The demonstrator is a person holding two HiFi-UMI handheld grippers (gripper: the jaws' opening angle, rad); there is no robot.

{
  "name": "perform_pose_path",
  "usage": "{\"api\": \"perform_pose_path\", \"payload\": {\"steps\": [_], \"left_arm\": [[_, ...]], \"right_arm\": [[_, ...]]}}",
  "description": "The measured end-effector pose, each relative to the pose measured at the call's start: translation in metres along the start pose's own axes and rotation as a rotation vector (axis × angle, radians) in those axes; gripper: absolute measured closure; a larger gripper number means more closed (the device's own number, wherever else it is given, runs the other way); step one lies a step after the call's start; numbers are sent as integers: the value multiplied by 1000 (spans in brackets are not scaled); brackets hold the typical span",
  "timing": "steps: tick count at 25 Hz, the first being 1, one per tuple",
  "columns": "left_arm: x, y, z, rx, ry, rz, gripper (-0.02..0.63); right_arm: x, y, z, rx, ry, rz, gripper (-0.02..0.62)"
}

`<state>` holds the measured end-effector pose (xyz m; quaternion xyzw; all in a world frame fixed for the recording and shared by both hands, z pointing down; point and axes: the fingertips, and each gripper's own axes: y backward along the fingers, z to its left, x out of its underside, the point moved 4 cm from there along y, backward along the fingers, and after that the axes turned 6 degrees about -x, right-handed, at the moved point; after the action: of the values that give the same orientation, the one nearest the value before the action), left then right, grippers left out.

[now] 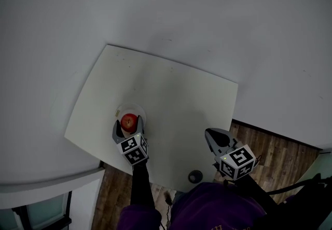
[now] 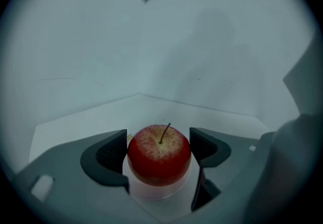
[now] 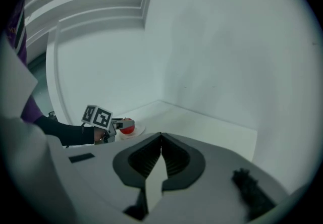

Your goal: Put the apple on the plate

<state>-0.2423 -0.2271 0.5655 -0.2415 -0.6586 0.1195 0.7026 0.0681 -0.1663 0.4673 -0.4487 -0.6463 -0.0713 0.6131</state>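
A red apple (image 1: 129, 120) with a short stem rests on a small white plate (image 1: 139, 111) near the table's front left. My left gripper (image 1: 128, 125) has one jaw on each side of the apple and is shut on it. In the left gripper view the apple (image 2: 159, 160) fills the gap between the dark pads (image 2: 112, 155), with the plate (image 2: 156, 191) under it. My right gripper (image 1: 211, 134) hovers at the table's front right, shut and holding nothing. The right gripper view shows its jaws (image 3: 161, 137) meeting, with the apple (image 3: 127, 127) and the left gripper (image 3: 119, 125) far to the left.
The white table (image 1: 171, 89) stands in a corner of pale walls. A small dark round object (image 1: 195, 176) lies near its front edge. Wooden floor (image 1: 280, 146) shows to the right, a white sill or shelf (image 1: 46, 182) at lower left.
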Motion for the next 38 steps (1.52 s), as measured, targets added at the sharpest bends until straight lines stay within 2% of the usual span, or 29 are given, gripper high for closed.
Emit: {"api": "perform_pose_path", "payload": {"steps": [13,23,28,32,38], "left_arm": [[4,-12,2,18,-11,13,212],[2,-12,-1,42,-64,-7,213],[1,-11,-1,47,-71,-11,184],[-3,-4,-1,39,-88,-28,184],[-16,20,-1,18,-69,-84,187]], "right_arm": [[-1,3,-3,17,-2,-1,584],[-1,0,-1,9,3,5,584],[-1,0,-1,7,1,5,584],[-2,0,-1,5,2,0,584],[-4,0,1,-11,5,-11,584]]}}
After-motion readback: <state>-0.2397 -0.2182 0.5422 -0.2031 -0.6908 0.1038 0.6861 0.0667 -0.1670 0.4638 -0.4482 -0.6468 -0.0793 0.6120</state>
